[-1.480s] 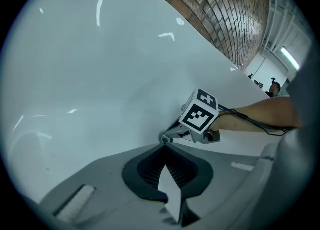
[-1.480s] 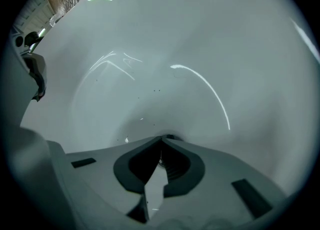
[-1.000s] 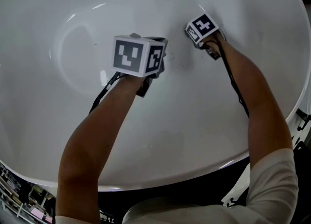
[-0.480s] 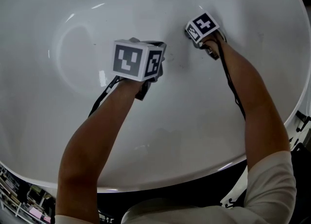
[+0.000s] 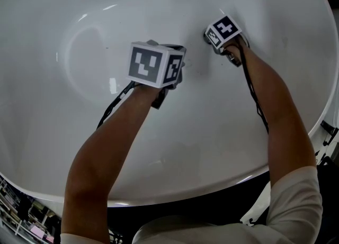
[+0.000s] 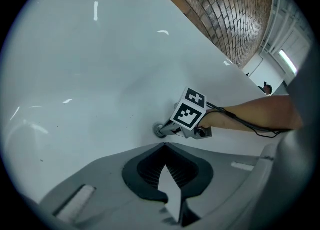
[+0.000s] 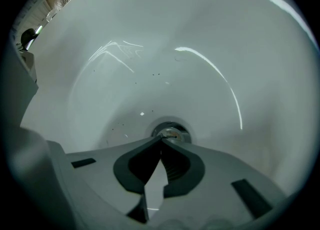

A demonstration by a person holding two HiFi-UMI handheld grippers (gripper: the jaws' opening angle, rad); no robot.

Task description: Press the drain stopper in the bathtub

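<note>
1. Glossy white bathtub: a smooth, oval basin with curved walls and streaks of reflected light. It fills almost the whole head view. A brick wall rises behind its rim in the left gripper view.
2. Drain stopper: a small round metallic disc with a darker ring around it. It is set in the lowest part of the tub floor, and a few dark specks mark the enamel beyond it.
3. Right hand-held gripper: matte grey jaws with ribbed dark inner pads, closed tip to tip with nothing between them. The joined tips lie against the near edge of the drain stopper. The left gripper view shows the same contact from the side.
4. Left hand-held gripper: the same grey, ribbed build, also closed and empty. It is held over the tub floor just beside the right one, with its tips pointing toward the drain stopper and apart from it.
5. Marker cube: each hand-held gripper carries one, with black-and-white square patterns on its flat faces.
6. Contents of the basin: both hand-held grippers and two bare forearms reach down into it. A thin black cable runs along the right forearm, which ends in a white sleeve.
</note>
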